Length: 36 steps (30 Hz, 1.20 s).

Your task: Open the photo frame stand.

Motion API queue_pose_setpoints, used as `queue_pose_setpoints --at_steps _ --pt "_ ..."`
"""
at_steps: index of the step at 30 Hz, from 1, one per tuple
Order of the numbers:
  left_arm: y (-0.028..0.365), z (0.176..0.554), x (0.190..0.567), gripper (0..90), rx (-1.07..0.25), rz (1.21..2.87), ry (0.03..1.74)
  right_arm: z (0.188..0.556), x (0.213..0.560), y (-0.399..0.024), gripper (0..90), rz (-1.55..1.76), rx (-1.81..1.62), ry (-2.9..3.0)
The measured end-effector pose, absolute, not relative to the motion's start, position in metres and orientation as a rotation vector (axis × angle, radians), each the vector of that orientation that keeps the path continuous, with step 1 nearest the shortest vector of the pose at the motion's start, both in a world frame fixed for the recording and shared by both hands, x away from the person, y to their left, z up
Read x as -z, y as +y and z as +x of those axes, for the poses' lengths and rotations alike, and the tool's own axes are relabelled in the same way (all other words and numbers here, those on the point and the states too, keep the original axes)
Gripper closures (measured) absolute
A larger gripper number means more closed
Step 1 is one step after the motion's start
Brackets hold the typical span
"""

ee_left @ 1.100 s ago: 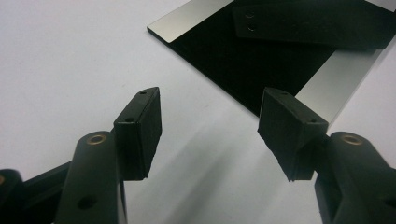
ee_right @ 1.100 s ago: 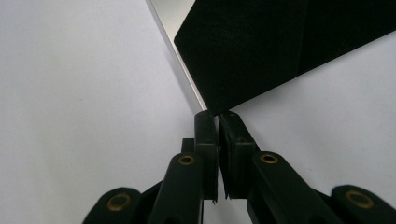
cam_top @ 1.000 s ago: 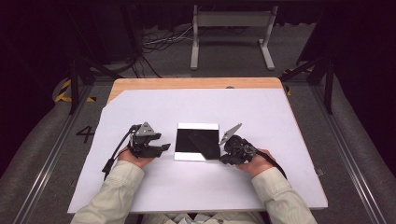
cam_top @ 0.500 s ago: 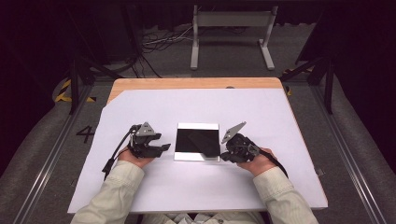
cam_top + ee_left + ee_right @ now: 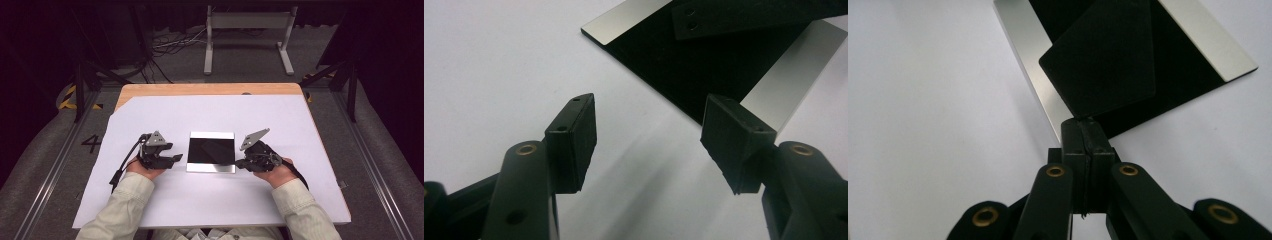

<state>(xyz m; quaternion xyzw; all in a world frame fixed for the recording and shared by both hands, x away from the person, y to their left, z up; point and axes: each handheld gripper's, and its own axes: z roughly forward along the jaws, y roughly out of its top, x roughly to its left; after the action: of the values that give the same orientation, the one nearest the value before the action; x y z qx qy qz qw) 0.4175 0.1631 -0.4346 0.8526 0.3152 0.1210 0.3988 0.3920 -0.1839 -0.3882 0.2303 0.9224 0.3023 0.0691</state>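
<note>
Compared with a second ago, little is changing: the right gripper point(image 5: 243, 163) is sitting slightly closer to the black card point(image 5: 1103, 60), and the left gripper point(image 5: 176, 158) is keeping its place beside the plate point(image 5: 211, 167). The right fingers point(image 5: 1091, 145) are pressing fully together on a corner of the thin black card, pinching it and holding it tilted, with its far part hanging over the dark middle of the plate. The plate, black with silver strips along its near and far edges, is lying flat on the white sheet point(image 5: 165, 115) covering the desk point(image 5: 200, 89), between the two grippers. The left fingers point(image 5: 574, 142) are standing wide apart, gripping nothing, hovering over the white sheet just beside the plate's left edge, one fingertip showing against the plate's corner in the left gripper view
</note>
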Motion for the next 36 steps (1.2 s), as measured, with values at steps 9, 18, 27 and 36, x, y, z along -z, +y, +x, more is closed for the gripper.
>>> queue_pose_setpoints --at_steps 9,18,27,36 --pt "0.163 0.418 0.435 39.4 -0.310 2.160 0.795 0.391 0.386 -0.188 89.4 0.667 -1.075 2.677" --pt "0.162 0.417 0.435 39.4 -0.309 2.162 0.793 0.392 0.394 -0.192 89.4 0.697 -1.244 2.574" --pt "0.162 0.417 0.435 39.2 -0.307 2.166 0.787 0.393 0.397 -0.191 89.4 0.748 -1.363 2.467" --pt "0.162 0.417 0.435 39.1 -0.305 2.166 0.787 0.392 0.399 -0.191 89.4 0.753 -1.381 2.446"
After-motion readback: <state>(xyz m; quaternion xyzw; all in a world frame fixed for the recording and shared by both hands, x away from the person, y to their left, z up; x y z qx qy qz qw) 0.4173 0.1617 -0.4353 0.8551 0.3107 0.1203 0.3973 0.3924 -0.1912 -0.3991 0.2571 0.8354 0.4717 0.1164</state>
